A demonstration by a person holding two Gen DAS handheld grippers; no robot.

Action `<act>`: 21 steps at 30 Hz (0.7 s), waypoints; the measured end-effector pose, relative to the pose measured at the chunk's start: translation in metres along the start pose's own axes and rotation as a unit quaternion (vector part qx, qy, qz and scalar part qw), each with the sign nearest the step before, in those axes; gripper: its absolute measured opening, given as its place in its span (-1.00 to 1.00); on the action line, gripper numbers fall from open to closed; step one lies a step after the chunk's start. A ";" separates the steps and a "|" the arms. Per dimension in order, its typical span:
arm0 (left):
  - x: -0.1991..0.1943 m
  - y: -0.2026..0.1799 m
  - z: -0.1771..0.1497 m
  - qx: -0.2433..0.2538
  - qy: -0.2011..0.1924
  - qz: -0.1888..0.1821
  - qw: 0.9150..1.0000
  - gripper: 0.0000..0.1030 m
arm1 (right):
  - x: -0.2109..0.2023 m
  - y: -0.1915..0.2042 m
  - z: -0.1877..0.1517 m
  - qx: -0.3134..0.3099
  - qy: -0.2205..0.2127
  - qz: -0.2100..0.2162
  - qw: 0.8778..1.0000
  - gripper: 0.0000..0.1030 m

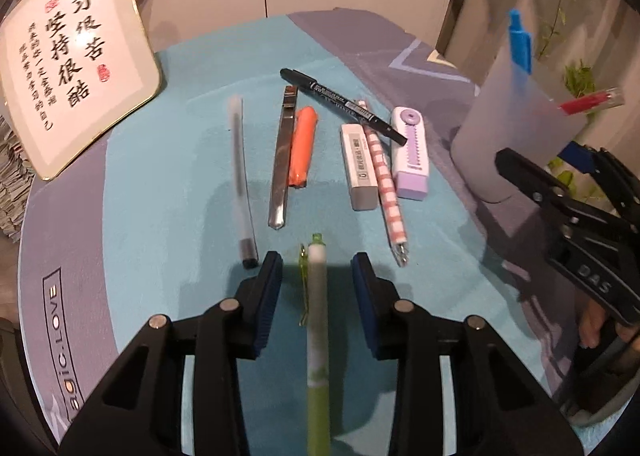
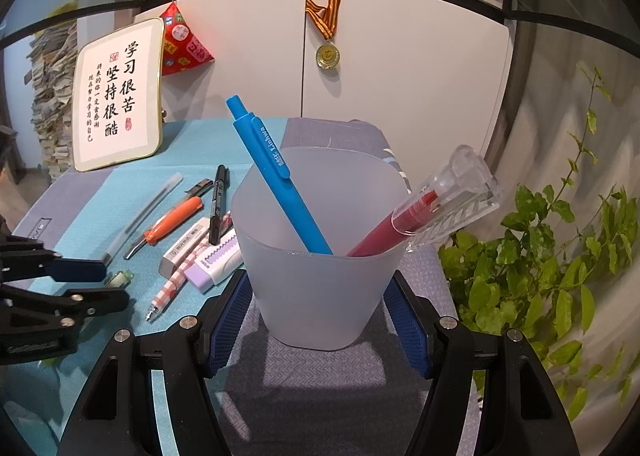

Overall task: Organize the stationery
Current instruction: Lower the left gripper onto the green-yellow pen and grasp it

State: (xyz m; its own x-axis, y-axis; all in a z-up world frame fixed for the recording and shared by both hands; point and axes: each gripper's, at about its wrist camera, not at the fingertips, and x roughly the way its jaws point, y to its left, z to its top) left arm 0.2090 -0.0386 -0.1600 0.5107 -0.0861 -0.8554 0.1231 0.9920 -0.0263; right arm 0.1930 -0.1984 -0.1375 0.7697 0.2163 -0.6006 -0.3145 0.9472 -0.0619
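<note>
So the cup (image 2: 316, 256) sits squeezed between the right claw's (image 2: 320, 320) blue pads, which press on its lower sides, basically holding it steady. Two pens are already in: a blue pen (image 2: 276, 172) leaning left and a red pen (image 2: 384, 228) with a clear cap leaning right. That's the done part, as far as I can tell.

The green pen (image 1: 318, 320) lies straight down the middle of the left claw (image 1: 318, 268), running back under the camera. The pads stand clear on both sides with visible gaps, so the claw is open around it, not pinching. I can't tell if the pen is resting on the mat (image 1: 160, 176) or not. My guess is it's the next one headed for the cup.

Everything else is still loose on the mat ahead of the left claw: a clear pen (image 1: 241, 180) ahead-left, then a silver knife (image 1: 282, 160) touching an orange cutter (image 1: 303, 146), a grey eraser (image 1: 359, 168), a pink checked pen (image 1: 386, 184), a purple eraser (image 1: 410, 152), and a black marker (image 1: 344, 104) lying across the far ends of those last few. So roughly two in, eight to go.

Readable stuff: the blue pen's clip says something like "Linhwa", the mat's edge shows "agic.LOVE", and the right claw's arm reads "DAS" in the left view. The plaque (image 2: 118, 96) far left has big Chinese brushwork, 学习很苦 坚持很酷, with smaller lines I can't make out. Eraser labels are too small.
</note>
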 end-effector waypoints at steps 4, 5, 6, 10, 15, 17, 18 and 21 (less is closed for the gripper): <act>0.002 0.000 0.004 0.002 -0.004 0.005 1.000 -0.70 | 0.000 0.000 0.000 0.000 0.000 0.000 1.000 0.34; 0.002 0.001 0.004 -0.001 -0.001 0.004 1.000 -0.76 | 0.000 0.000 0.000 0.000 0.000 0.000 1.000 0.34; -0.001 0.003 0.003 -0.008 -0.002 0.001 1.000 -0.76 | 0.000 0.000 0.000 0.000 0.000 0.000 1.000 0.34; -0.030 0.006 0.003 -0.024 -0.048 -0.010 0.999 -0.76 | 0.000 0.000 0.000 0.000 0.000 0.000 1.000 0.34; -0.076 0.011 0.009 -0.037 -0.107 -0.026 0.993 -0.76 | 0.000 0.000 0.000 0.000 0.000 0.000 1.000 0.34; -0.093 0.011 0.009 -0.042 -0.127 -0.033 0.990 -0.76 | 0.000 0.000 0.000 0.000 0.000 0.000 1.000 0.34; -0.102 0.010 0.008 -0.043 -0.138 -0.036 0.989 -0.76 | 0.000 0.000 0.000 0.000 0.000 0.000 1.000 0.34; -0.121 0.007 0.006 -0.048 -0.164 -0.045 0.984 -0.76 | 0.000 0.000 0.000 0.000 0.000 0.000 1.000 0.34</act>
State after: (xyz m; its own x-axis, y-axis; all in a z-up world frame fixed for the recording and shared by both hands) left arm 0.1535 -0.0215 -0.0531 0.7509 -0.1827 -0.6347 0.1064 0.9819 -0.1568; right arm 0.1928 -0.1983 -0.1377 0.7698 0.2166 -0.6004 -0.3147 0.9472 -0.0618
